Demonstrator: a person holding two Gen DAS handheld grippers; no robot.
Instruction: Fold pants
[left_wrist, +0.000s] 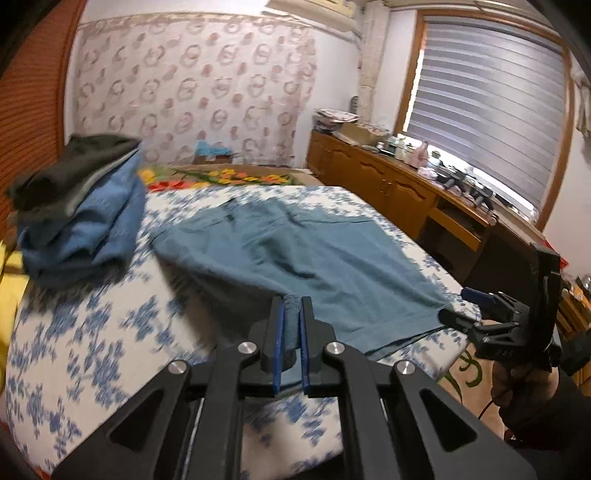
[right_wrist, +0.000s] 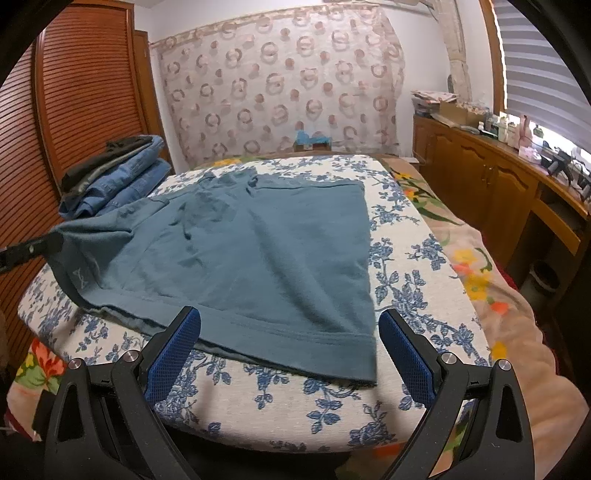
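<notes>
Your left gripper (left_wrist: 291, 325) pinches a corner of the teal pants (right_wrist: 266, 251), low in the frame. The pants lie on the bed (right_wrist: 406, 295). Your right gripper (right_wrist: 290, 354) is spread wide.

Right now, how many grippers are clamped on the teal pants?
1. The left gripper is shut on the teal pants, pinching a lifted hem corner. The right gripper is open at the near hem, gripping nothing.
</notes>
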